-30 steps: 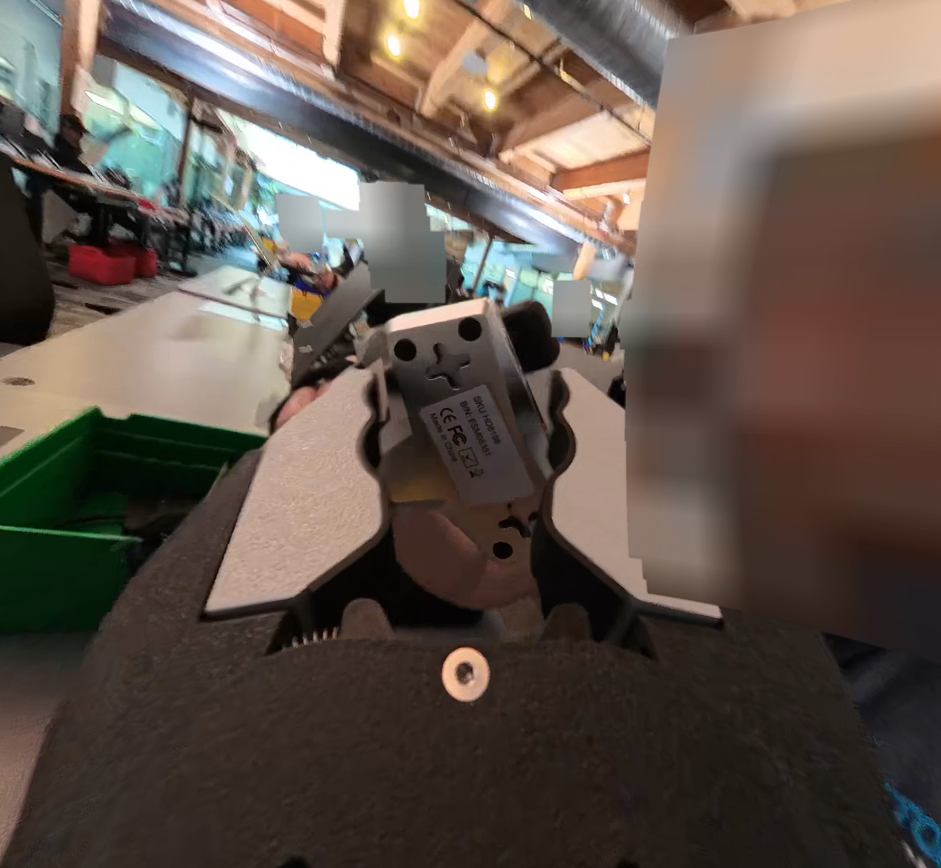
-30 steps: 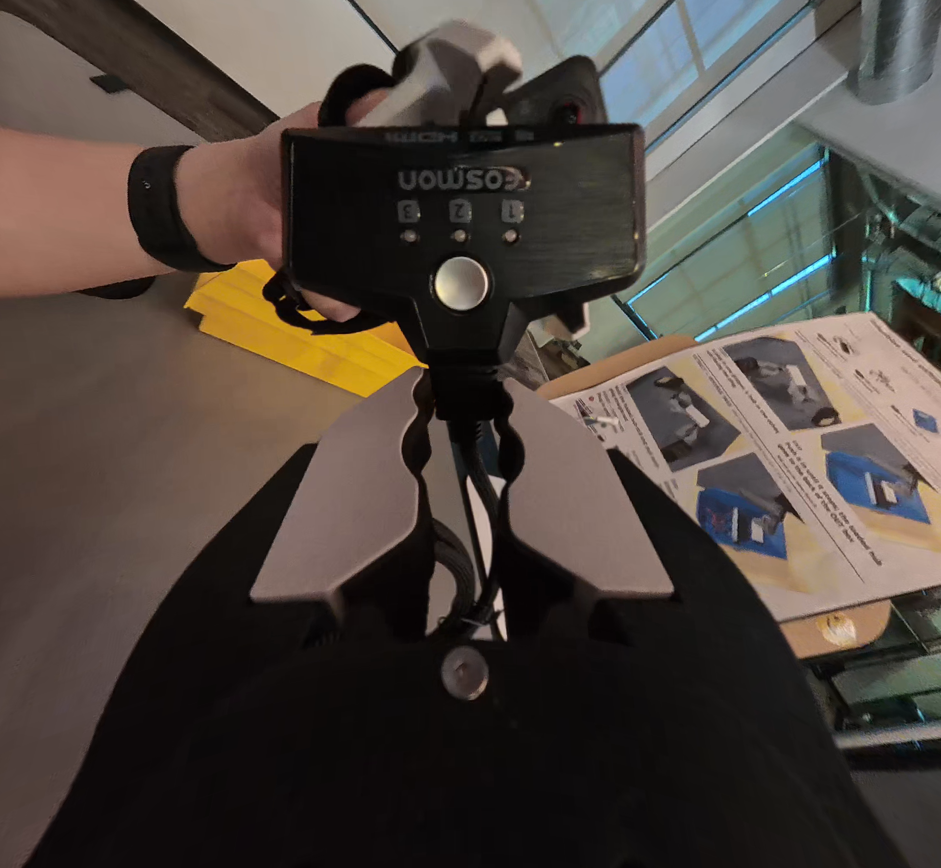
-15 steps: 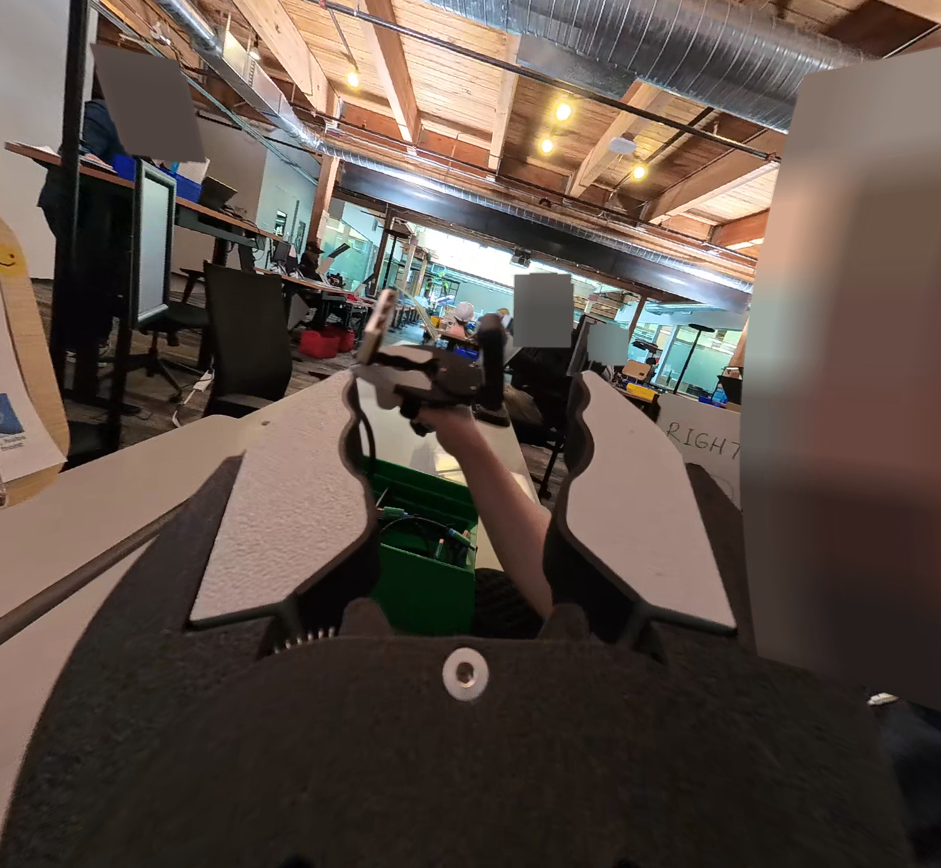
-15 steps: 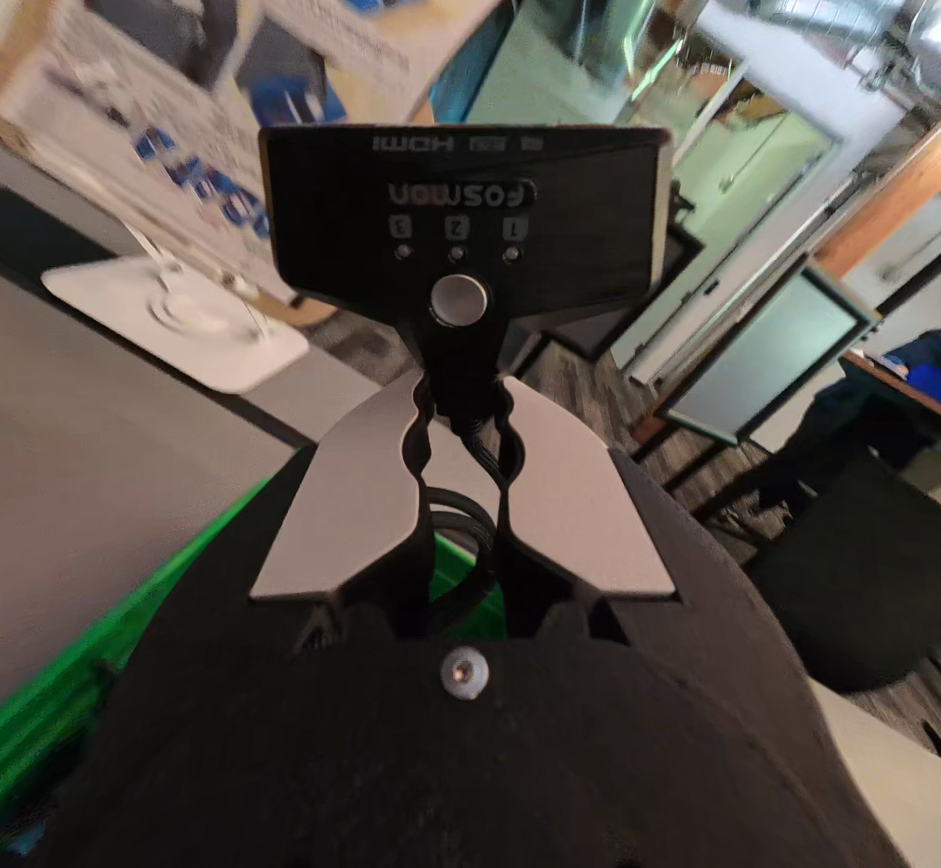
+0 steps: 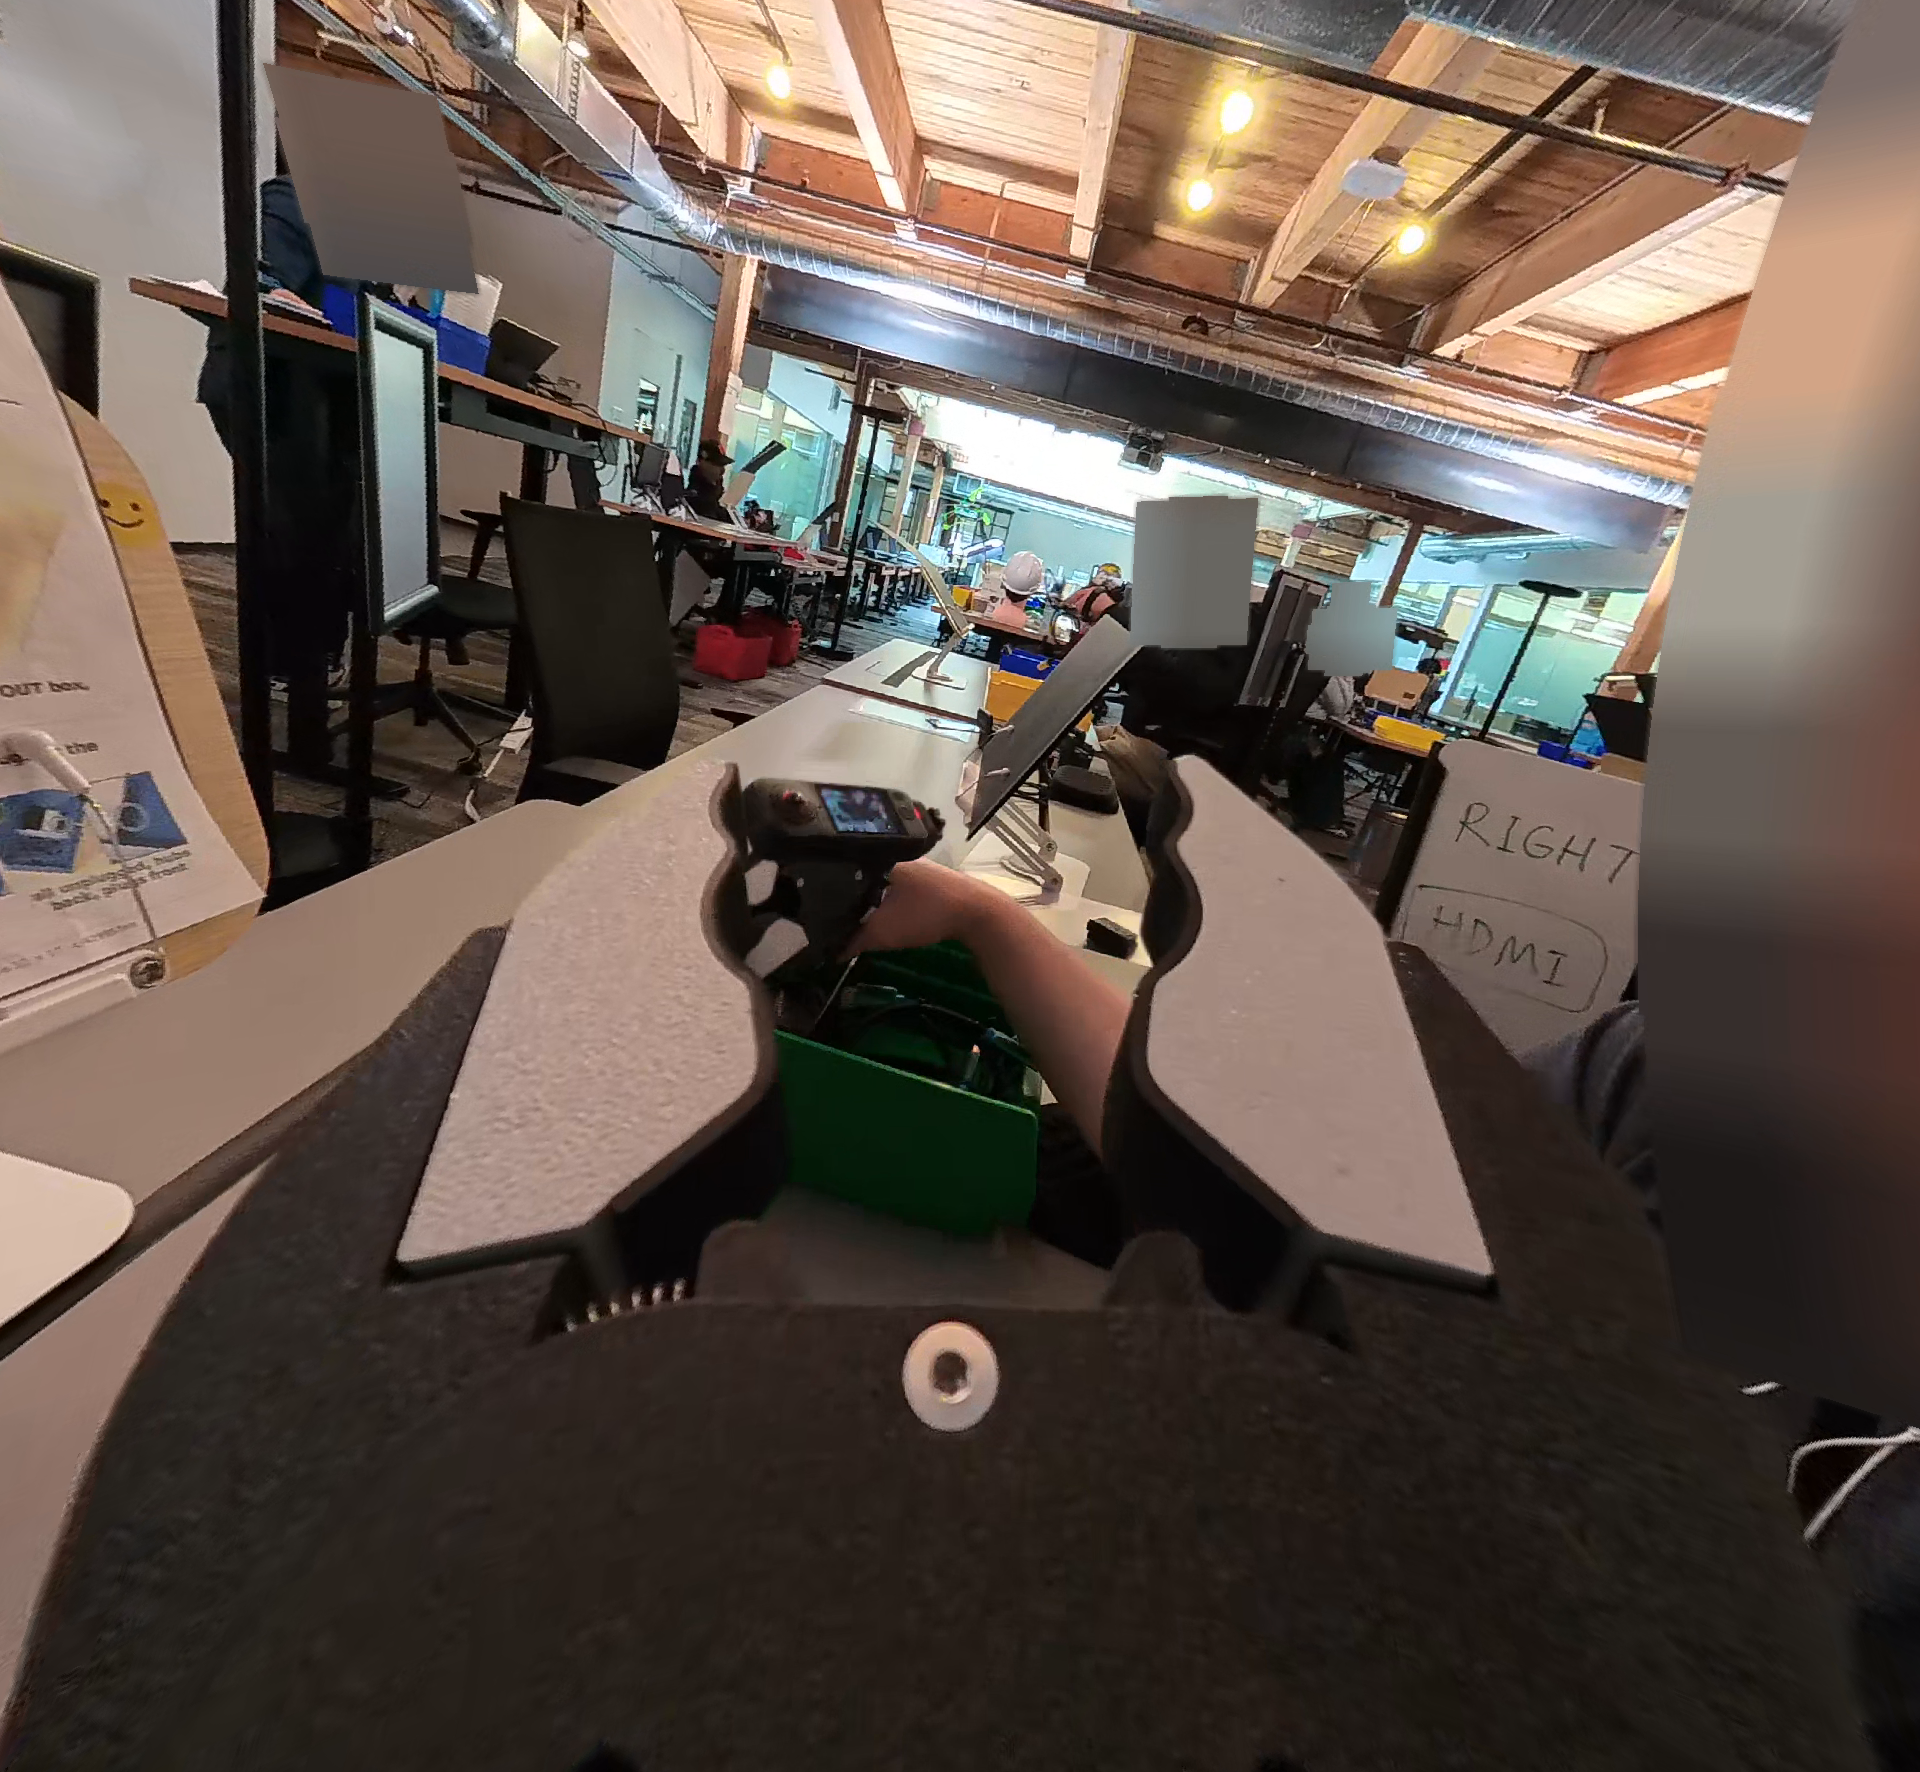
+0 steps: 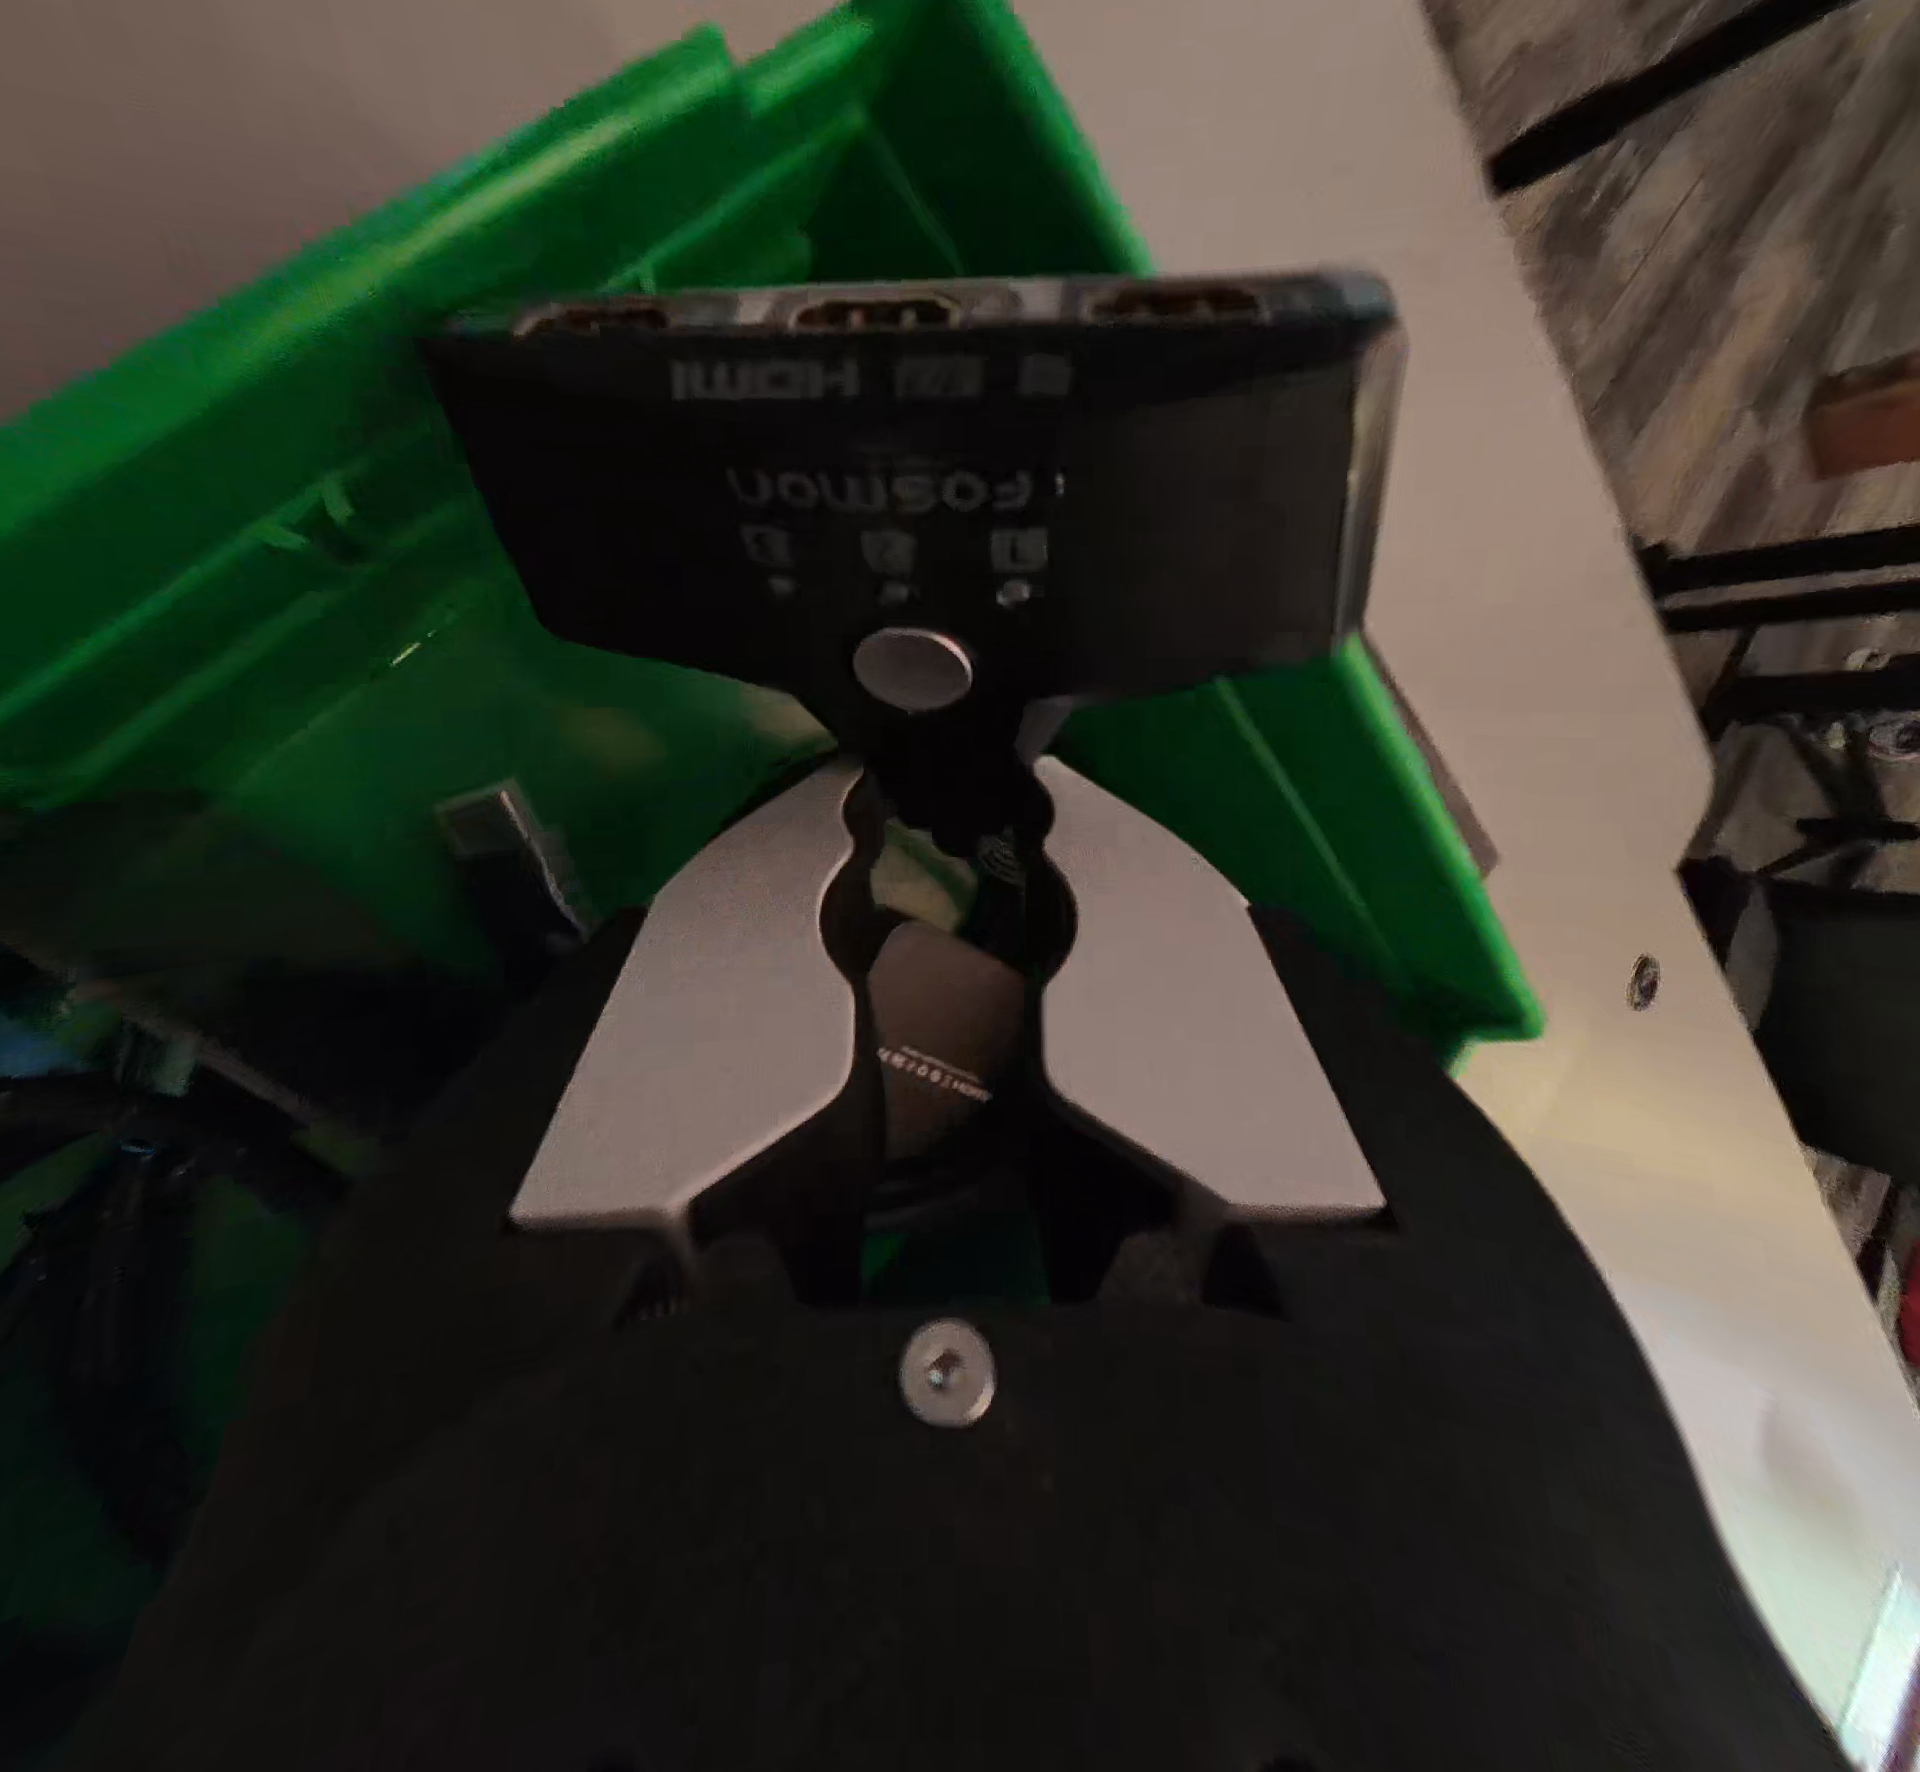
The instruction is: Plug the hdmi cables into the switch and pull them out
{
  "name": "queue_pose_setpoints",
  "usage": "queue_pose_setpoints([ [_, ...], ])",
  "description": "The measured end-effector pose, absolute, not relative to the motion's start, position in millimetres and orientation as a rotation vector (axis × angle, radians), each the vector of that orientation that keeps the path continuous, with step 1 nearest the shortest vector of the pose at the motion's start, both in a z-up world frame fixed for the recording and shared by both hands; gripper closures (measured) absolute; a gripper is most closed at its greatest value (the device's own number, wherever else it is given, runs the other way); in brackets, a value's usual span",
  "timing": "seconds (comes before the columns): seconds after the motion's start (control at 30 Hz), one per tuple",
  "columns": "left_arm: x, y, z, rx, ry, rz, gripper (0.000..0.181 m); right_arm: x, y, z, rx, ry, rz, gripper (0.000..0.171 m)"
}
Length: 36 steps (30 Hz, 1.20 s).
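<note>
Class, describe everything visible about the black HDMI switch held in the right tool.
The flat black glossy-plastic HDMI switch is clamped at its narrow cable end by the right tool, its wide end pointing away. Three empty ports line the far edge; a round silver button sits below three small indicators. It hangs over the green plastic bin.

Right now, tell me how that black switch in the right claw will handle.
The switch looks like a stiff, flat slab, probably light. The right claw pinches only its narrow cable end, so the wide body may swing. Its glossy face could be slippery.
</note>
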<state>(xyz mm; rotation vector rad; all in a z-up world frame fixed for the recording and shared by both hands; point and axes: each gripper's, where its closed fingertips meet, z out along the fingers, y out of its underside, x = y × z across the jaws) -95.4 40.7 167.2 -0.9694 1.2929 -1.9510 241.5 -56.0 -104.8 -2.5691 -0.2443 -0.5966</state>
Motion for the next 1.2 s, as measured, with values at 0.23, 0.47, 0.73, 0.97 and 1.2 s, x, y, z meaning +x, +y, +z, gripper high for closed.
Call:
queue_pose_setpoints([
  [0.23, -98.6, 45.1, 166.6, -0.987, 1.29, -1.94, 0.108, 249.5, -69.3, -100.4, -2.607, -0.217, -0.664, 0.134],
  [0.47, -119.7, 117.1, 130.2, -1.374, 1.223, -1.341, 0.11, 231.4, -146.6, 10.6, -2.233, 0.219, -0.387, 0.116],
  [0.73, -265.7, 247.0, 61.4, -1.898, 0.828, -0.227, 0.122, 248.2, -219.0, -78.4, -2.572, 0.541, -0.115, 0.119],
  [0.97, -329.4, 280.8, -24.0, -2.304, 0.705, -0.205, 0.12, 234.3, -234.3, -126.2, -2.821, 0.732, 0.092, 0.148],
  [1.2, -367.4, 306.6, -60.5, -2.39, 0.559, -0.156, 0.12, 224.8, -232.9, -134.7, -2.871, 0.799, 0.226, 0.164],
])
